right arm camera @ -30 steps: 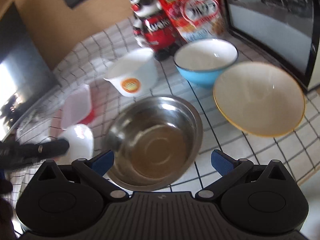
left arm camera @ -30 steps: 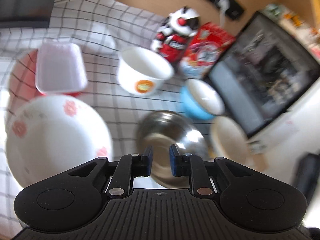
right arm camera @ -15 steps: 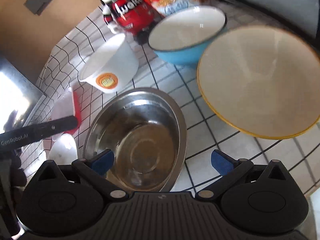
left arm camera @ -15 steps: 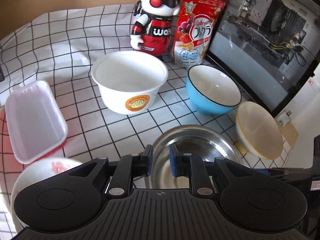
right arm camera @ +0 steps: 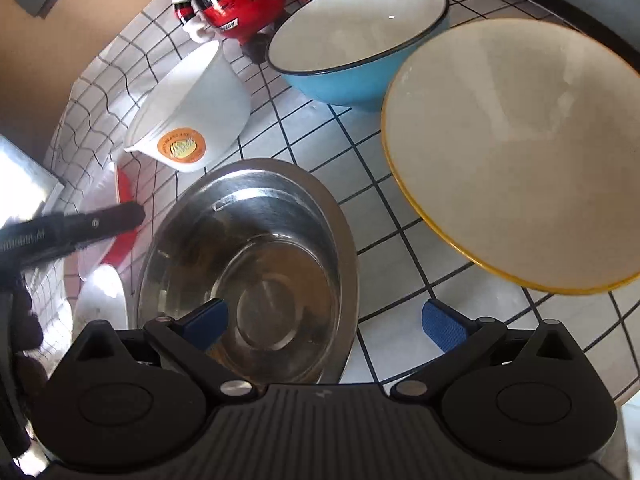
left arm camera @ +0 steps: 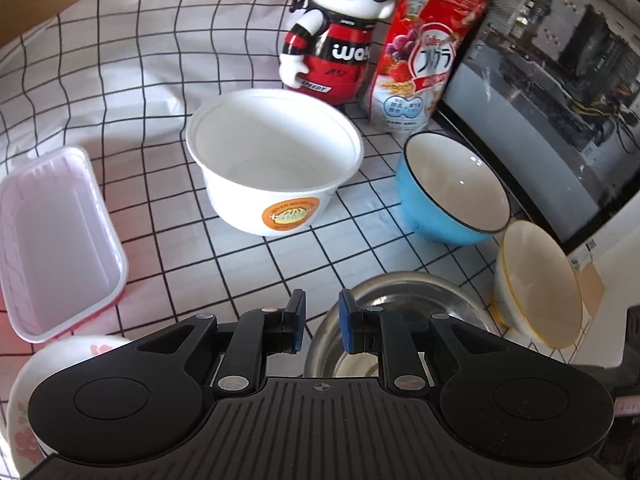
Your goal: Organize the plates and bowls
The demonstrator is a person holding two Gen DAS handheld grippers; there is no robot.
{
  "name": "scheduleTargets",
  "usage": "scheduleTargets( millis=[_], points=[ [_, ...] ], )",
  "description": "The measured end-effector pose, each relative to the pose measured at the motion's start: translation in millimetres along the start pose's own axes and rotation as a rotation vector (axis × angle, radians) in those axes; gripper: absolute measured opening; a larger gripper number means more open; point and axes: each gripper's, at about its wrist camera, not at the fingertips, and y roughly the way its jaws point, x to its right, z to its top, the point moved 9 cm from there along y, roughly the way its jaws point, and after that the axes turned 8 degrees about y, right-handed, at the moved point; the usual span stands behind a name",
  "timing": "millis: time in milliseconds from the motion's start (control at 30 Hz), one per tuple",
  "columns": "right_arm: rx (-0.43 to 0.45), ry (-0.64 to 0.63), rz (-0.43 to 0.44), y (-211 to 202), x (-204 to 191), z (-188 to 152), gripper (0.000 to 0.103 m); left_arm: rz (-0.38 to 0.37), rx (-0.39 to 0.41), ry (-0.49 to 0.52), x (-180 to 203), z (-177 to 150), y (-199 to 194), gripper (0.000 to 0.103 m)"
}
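A steel bowl (right arm camera: 256, 248) sits just below my right gripper (right arm camera: 324, 320), which is open wide: one pad hangs over the bowl's inside, the other over the cloth outside its rim. My left gripper (left arm camera: 322, 322) hovers by the steel bowl's (left arm camera: 400, 296) left rim, its pads a narrow gap apart with nothing between them. Further back stand a white bowl with an orange sticker (left arm camera: 276, 160), a blue bowl (left arm camera: 452, 184) and a yellow-rimmed cream bowl (left arm camera: 536, 280). At the left lie a pink-white tray (left arm camera: 56, 240) and a flowered white bowl (left arm camera: 24, 400).
A red and white robot figure (left arm camera: 340, 32) and a red cereal bag (left arm camera: 424, 64) stand at the back of the checked tablecloth (left arm camera: 140, 80). A glass-sided computer case (left arm camera: 560, 80) borders the right side. Something red (right arm camera: 124, 184) lies under the tray.
Both grippers have come lower and closer to the bowls; the steel and yellow-rimmed bowls loom larger in the right view. The left view has swung right and steadied. Neither jaw gap has changed.
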Motion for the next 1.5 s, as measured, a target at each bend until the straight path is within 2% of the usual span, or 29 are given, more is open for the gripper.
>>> scheduleTargets(
  millis=[133,267,467,533,633,700,767,800,833,933,1000,1100,1200,1300,1400,1500],
  points=[
    [0.016,-0.029,-0.016,1,-1,-3,0.103,-0.034,-0.015,0.034,6,-2,2,0.020],
    [0.027,-0.028,-0.022,1,-1,-3,0.103,0.003,-0.040,0.052,3,-11,3,0.020],
    [-0.006,-0.158,-0.052,6,-11,-5,0.103,-0.010,-0.066,-0.002,-4,-25,9,0.021],
    [0.008,-0.146,-0.027,1,-11,-6,0.097,-0.025,-0.068,-0.031,-4,-28,11,0.021],
    [0.052,-0.119,-0.002,-10,-10,-6,0.095,-0.040,-0.059,-0.054,0,-31,9,0.025],
    [0.063,-0.117,-0.003,-12,-11,-5,0.088,-0.037,-0.057,-0.051,2,-33,9,0.027],
    [0.054,-0.118,0.003,-11,-11,-5,0.068,-0.030,-0.063,-0.054,3,-35,11,0.027],
    [0.046,-0.125,0.007,-9,-13,-5,0.061,-0.025,-0.065,-0.055,4,-37,13,0.028],
    [0.042,-0.134,0.014,-9,-15,-6,0.048,-0.023,-0.066,-0.060,5,-39,13,0.028],
    [0.073,-0.177,0.005,-13,-23,-4,0.047,-0.008,-0.063,-0.125,1,-45,11,0.028],
    [0.096,-0.229,0.028,-22,-35,-2,0.047,0.016,-0.048,-0.182,-5,-49,1,0.028],
    [0.106,-0.316,0.108,-30,-73,-1,0.047,0.056,0.020,-0.258,-22,-57,-33,0.028],
    [0.071,-0.426,0.192,-25,-124,-9,0.047,0.114,0.082,-0.372,-53,-72,-80,0.028],
    [0.024,-0.541,0.258,-8,-174,-28,0.047,0.213,0.130,-0.427,-87,-90,-119,0.027],
    [-0.006,-0.635,0.262,15,-205,-50,0.047,0.327,0.133,-0.472,-114,-110,-135,0.027],
    [-0.048,-0.699,0.244,35,-217,-66,0.047,0.390,0.112,-0.507,-132,-126,-129,0.027]
  ],
)
